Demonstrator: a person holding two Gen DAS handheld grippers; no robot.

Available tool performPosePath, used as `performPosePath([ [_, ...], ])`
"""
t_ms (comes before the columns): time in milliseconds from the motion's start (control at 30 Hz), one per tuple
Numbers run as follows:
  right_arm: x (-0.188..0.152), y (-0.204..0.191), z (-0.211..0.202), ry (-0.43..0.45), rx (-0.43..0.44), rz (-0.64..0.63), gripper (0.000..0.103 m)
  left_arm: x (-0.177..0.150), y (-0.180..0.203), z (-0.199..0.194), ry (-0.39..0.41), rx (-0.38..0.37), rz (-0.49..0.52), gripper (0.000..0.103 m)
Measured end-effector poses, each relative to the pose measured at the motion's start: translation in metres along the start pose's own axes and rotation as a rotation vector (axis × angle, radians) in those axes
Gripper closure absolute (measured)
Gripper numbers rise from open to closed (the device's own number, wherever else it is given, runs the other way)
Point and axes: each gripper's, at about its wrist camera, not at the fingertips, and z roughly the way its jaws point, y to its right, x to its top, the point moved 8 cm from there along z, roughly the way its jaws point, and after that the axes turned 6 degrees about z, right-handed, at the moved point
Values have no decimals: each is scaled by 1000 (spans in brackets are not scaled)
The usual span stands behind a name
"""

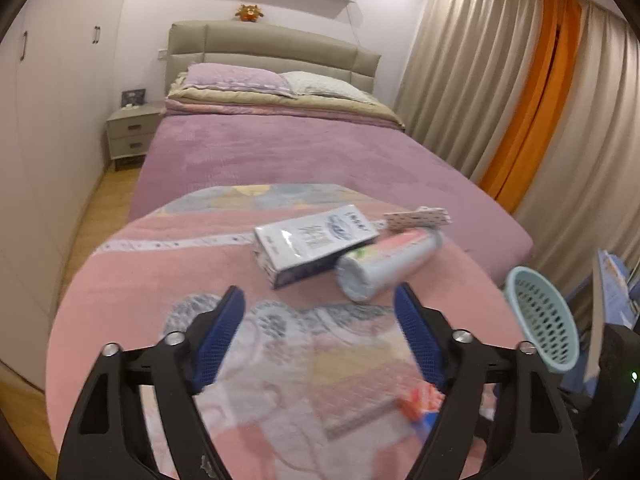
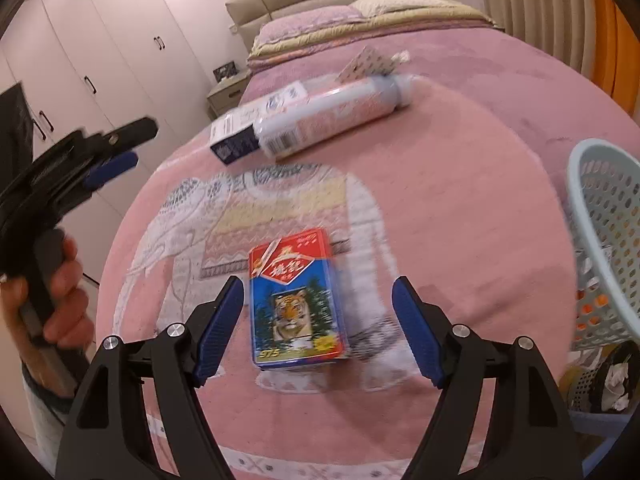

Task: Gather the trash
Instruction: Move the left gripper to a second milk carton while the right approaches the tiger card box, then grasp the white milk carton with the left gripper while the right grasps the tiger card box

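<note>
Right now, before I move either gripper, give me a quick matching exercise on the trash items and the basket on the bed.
Things:
1. tiger box
2. spray can
3. white carton
4. basket

Places:
A. at the bed's right edge
B. left of the can, touching it
C. between the right gripper's open jaws
D. lying beside the carton

Pairs: 1-C, 2-D, 3-B, 4-A

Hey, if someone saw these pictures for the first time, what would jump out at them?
Probably the bright tiger box, lying on the pink blanket between the right gripper's open fingers. Farther up the bed lie a white carton and a spray can side by side, with a pale blue basket at the right edge.
</note>
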Motion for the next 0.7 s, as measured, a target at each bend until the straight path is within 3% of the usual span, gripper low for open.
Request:
performPosePath([
  [300,-12,-10,23,-33,-78,-68,26,2,-22,61,-103,6,111,19],
  [467,-13,-14,32,-50,-99,-106,26,9,-28,85,-133,74,202,19],
  [700,-10,-18,37,-70,-95,-137,26,18,-16,101,-161,29,303,19],
])
